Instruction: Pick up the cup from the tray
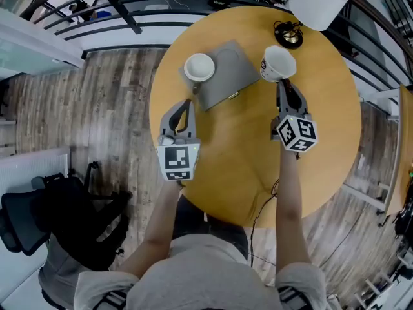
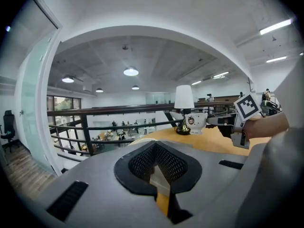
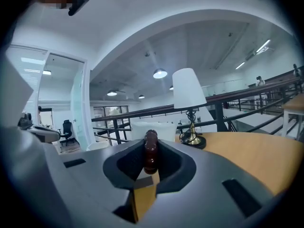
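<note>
A white cup point(image 1: 277, 63) with a brown handle point(image 3: 150, 151) is over the wooden table, just right of the grey tray point(image 1: 235, 70). My right gripper point(image 1: 284, 82) is shut on that handle; in the right gripper view the cup's white body point(image 3: 152, 128) rises behind the jaws. From the left gripper view the same cup point(image 2: 195, 122) shows a small printed figure, with the right gripper point(image 2: 228, 121) behind it. A second white cup point(image 1: 199, 68) stands on the tray's left end. My left gripper point(image 1: 187, 103) hovers just short of the tray, its pads point(image 2: 142, 163) together with nothing between them.
A white-shaded lamp point(image 1: 317, 2) with a brass base point(image 1: 288, 36) stands at the table's far right, close beyond the held cup. A dark railing point(image 1: 116, 11) runs past the table's far edge. A black chair point(image 1: 39, 218) sits on the floor at lower left.
</note>
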